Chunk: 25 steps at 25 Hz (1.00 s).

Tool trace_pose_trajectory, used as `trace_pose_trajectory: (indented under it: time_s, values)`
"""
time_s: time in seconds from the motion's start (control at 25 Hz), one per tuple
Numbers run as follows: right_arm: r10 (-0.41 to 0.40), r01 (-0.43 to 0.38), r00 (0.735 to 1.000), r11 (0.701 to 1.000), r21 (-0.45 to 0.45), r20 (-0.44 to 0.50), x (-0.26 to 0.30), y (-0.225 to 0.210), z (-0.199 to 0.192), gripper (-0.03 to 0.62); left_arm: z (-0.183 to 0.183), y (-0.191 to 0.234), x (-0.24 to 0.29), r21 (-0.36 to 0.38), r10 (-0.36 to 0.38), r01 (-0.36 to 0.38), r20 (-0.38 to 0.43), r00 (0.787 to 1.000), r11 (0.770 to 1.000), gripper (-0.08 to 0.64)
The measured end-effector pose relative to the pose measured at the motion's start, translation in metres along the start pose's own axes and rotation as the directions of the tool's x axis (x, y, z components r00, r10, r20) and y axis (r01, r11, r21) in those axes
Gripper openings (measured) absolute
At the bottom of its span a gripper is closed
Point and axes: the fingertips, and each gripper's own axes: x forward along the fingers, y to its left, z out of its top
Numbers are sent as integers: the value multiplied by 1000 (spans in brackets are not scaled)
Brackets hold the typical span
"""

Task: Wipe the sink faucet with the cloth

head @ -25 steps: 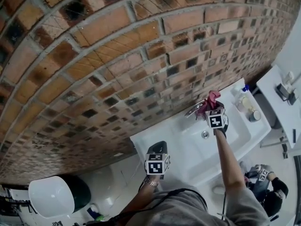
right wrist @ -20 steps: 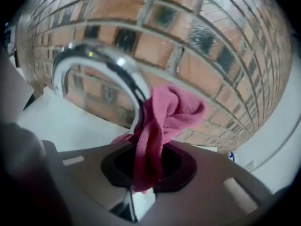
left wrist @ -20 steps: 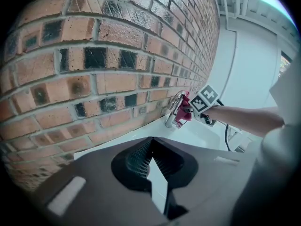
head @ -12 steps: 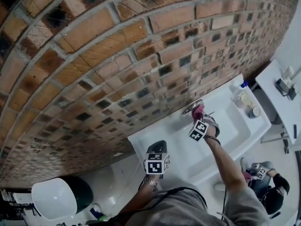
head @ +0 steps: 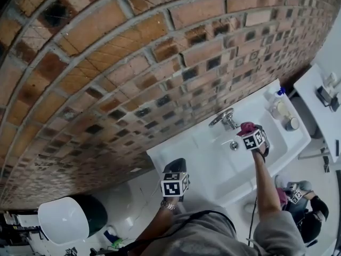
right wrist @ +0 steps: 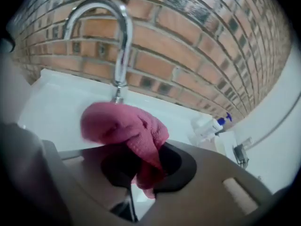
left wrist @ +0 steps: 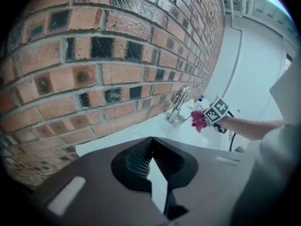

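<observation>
White sink surface (head: 176, 161) set against brick wall, chrome faucet (head: 224, 119) fixed at basin's 11 o'clock rim, drain (head: 233, 145) in the basin floor, blue-capped bottle (head: 273, 102) and small round container (head: 291, 125) standing at 2 o'clock end.

My cloth (right wrist: 124, 128) is deep pink, set against a white sink (head: 202, 169) and a shiny silver faucet (right wrist: 123, 41). The brick wall (head: 133, 63) mixes orange, reddish-brown and near-black bricks in pale grey mortar. The bottle (right wrist: 214, 125) is white with a blue top. My marker cubes (head: 175, 184) show black-and-white squares.
</observation>
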Motion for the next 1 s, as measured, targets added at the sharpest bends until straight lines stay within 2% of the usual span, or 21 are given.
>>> trace_pose_trajectory:
  time_s: [0.08,0.16,0.4,0.56,0.68,0.72,0.8,0.88,1.0]
  values:
    - [-31,36,998,994,100,-49,10,-23,-14,64,1,0,0,-2,1,-1,2,1000,1000,18]
    - [-17,31,997,985,170,-80,21,-24,-21,64,5,-3,0,4,-5,5,8,1000,1000,18]
    - [86,-80,994,992,94,-64,29,58,-1,63,9,-11,3,19,-15,15,9,1000,1000,18]
    - [174,-174,985,985,-7,8,11,107,20,63,8,-18,9,28,-27,27,0,1000,999,18]
    - [253,-240,952,966,-93,174,-25,108,45,63,8,-23,11,40,-40,40,-2,999,998,18]
    - [243,-224,942,969,-104,231,-38,98,57,63,8,-24,11,43,-42,42,-4,999,998,18]
    - [180,-169,945,984,-64,272,-47,66,77,63,8,-23,14,42,-43,43,-6,999,998,18]
    - [159,-157,964,987,-26,212,-32,45,85,63,8,-21,15,38,-43,43,-7,999,998,18]
    - [177,-172,980,984,-53,92,4,49,80,63,6,-22,13,34,-47,47,-6,999,998,18]
